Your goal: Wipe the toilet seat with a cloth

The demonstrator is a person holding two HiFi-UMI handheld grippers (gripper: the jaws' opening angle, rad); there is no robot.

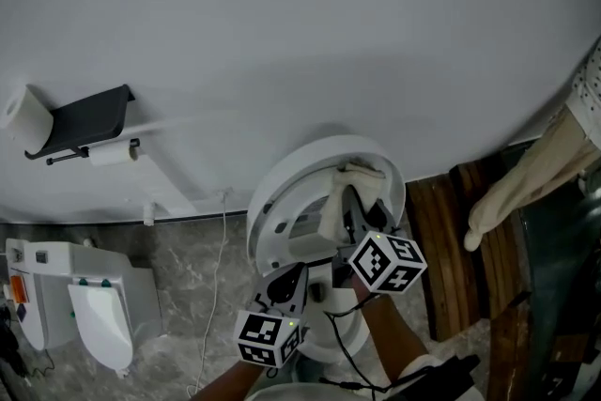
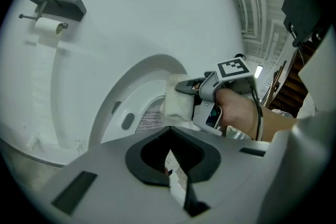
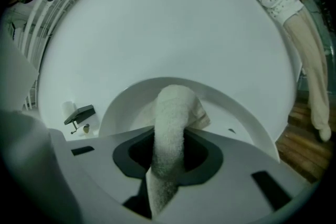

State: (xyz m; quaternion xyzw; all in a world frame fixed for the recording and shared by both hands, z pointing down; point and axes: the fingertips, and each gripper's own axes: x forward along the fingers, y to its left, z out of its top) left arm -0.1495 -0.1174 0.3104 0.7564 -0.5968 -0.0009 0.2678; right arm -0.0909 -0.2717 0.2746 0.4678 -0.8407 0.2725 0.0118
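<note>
The white toilet's seat and lid stand raised against the wall. A white cloth lies against the upper inner part of that raised ring. My right gripper is shut on the cloth, which bulges out between its jaws and touches the ring. The left gripper view shows the right gripper pressing the cloth to the raised seat. My left gripper hangs lower and to the left, over the bowl. Its jaws are shut with nothing clearly held.
A black paper holder with a roll is on the wall at the left. A white unit stands on the stone floor below it. A thin cord hangs beside the toilet. At the right are wooden boards and a person's legs.
</note>
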